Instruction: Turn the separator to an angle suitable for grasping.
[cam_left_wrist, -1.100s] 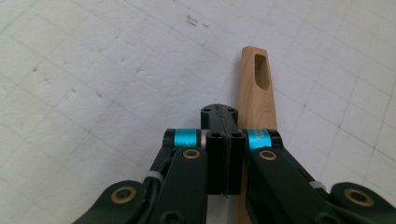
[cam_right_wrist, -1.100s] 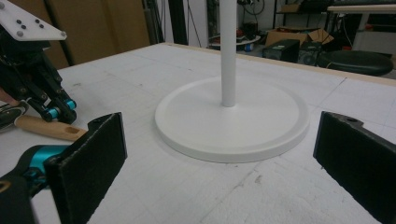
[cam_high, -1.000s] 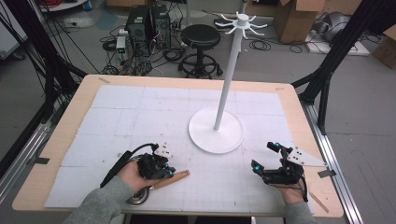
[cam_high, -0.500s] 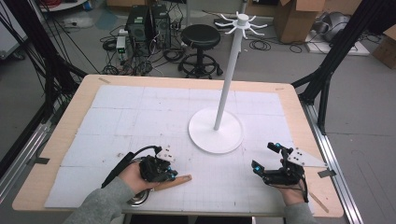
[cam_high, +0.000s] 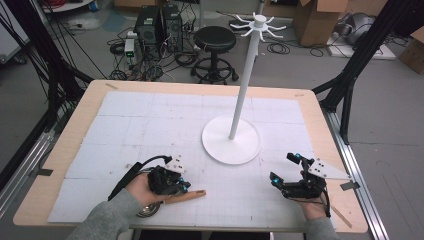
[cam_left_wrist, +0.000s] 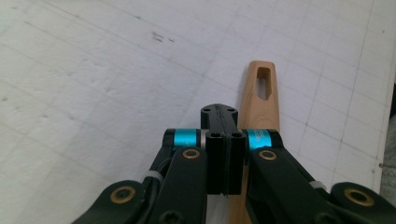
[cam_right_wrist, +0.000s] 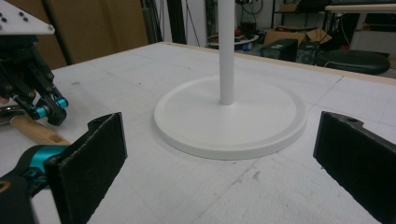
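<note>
Wooden and pale, the handle (cam_left_wrist: 259, 100) of the utensil lies flat on the white gridded mat of the counter (cam_high: 90, 117), near its front edge, with a slotted hanging hole near its tip. In the left gripper view my left claw (cam_left_wrist: 223, 140) sits low over that handle with its jaws pressed flat together; the wood runs underneath and slightly to the side of them, and I cannot tell whether they pinch it or merely rest against it. From the high view my left hand (cam_high: 142, 189) wraps that claw, and a metal end (cam_high: 148, 209) of the utensil shows just below my grey sleeve, its shape too hidden to name. My right claw (cam_high: 283, 170) is spread wide, both black pads well apart and touching nothing; it hovers near the front right of the counter, pointed toward the round white base of the stand (cam_right_wrist: 231, 119). That stand rises as a thin white pole from the middle of the mat, with short hooks fanning out at its top. Beyond the counter stand a black stool (cam_high: 215, 42) and some boxes among cables on the floor.
</note>
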